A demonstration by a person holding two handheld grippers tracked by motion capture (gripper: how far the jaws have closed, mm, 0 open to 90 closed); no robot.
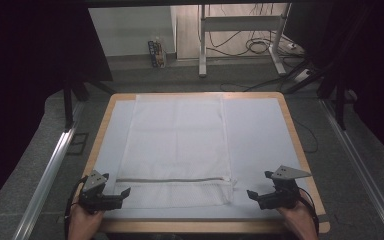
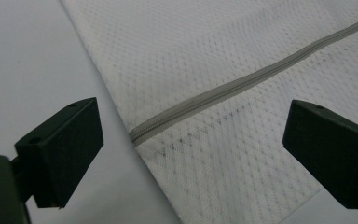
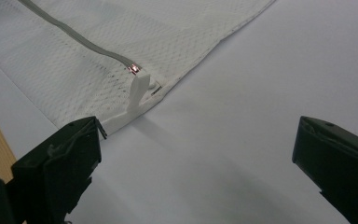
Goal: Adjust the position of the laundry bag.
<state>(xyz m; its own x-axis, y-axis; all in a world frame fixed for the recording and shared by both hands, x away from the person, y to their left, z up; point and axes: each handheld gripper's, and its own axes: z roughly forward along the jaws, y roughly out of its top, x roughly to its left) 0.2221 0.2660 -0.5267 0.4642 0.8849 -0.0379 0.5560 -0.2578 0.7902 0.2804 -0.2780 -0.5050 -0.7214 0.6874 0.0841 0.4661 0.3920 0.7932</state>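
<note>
Between the black jaws of the left gripper [image 2: 191, 154], which stand wide apart and grasp nothing, lies the near left corner of a white mesh bag [image 2: 242, 70], with the closed end of its grey zipper [image 2: 242, 79] running off toward two o'clock in the left gripper view. Over at five o'clock on the counter [image 1: 300, 145], the right gripper [image 3: 196, 172] is likewise released, its jaws spread over bare white sheet [image 3: 261, 93]; in its own view the zipper's white pull tab [image 3: 139, 91] lies at eleven o'clock, just beyond the left jaw and not touched. From above, the bag lies flat in the middle of the counter, its zipper crossing near the six o'clock edge, with a hand [image 1: 82, 222] holding each gripper at seven and five o'clock.
</note>
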